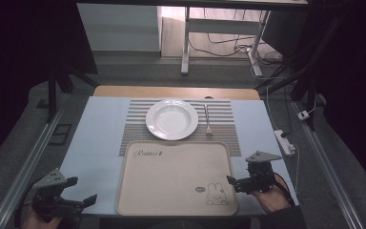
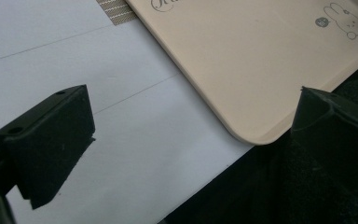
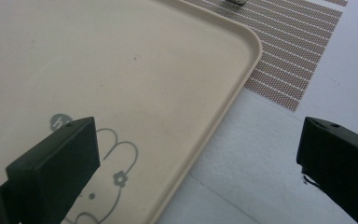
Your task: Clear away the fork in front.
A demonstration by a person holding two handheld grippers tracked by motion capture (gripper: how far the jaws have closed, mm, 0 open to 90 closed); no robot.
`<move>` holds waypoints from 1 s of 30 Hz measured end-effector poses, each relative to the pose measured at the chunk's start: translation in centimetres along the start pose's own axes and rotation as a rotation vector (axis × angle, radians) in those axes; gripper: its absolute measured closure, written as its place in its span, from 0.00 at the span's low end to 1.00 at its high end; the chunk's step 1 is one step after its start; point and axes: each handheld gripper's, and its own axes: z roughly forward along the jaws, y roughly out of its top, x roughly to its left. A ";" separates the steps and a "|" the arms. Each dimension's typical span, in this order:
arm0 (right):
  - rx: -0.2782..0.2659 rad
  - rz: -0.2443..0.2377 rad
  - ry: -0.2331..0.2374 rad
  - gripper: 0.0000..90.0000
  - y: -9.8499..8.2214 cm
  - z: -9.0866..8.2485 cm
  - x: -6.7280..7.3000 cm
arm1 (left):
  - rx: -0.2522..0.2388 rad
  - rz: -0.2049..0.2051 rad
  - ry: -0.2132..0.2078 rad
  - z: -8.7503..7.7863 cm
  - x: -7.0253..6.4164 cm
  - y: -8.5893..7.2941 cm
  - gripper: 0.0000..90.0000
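Observation:
A beige tray (image 1: 171, 183) with a rabbit drawing (image 1: 217, 194) lies at the near middle of the table. Beyond it, a white plate (image 1: 171, 119) and a fork (image 1: 207, 119) rest on a striped placemat (image 1: 224, 114). My left gripper (image 1: 82, 190) is open near the table's front left corner, a short way left of the tray. In the left gripper view it (image 2: 193, 100) spans bare table and the tray's near corner (image 2: 256, 133). My right gripper (image 1: 233, 183) is open at the tray's right edge. In the right gripper view it (image 3: 199, 126) straddles the tray rim (image 3: 242, 81) beside the rabbit (image 3: 107, 158).
The table's surface (image 1: 95, 143) is pale, with a wooden strip (image 1: 176, 91) along its far edge. A white power strip (image 1: 284, 141) and cable lie off the right side. Metal rails (image 1: 33, 152) flank the table. A desk frame (image 1: 186, 43) stands beyond.

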 end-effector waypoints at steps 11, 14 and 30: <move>0.058 -0.076 -0.042 0.00 1.5 2.4 -0.4 | 0.005 0.003 -0.001 0.0 0.0 0.0 0.00; 0.078 -0.094 -0.062 0.00 1.9 3.0 -0.5 | 0.006 0.004 -0.001 0.0 0.0 0.0 0.00; 0.141 -0.202 -0.123 0.00 5.1 6.2 -0.8 | 0.008 -0.001 -0.002 0.1 0.0 0.0 0.00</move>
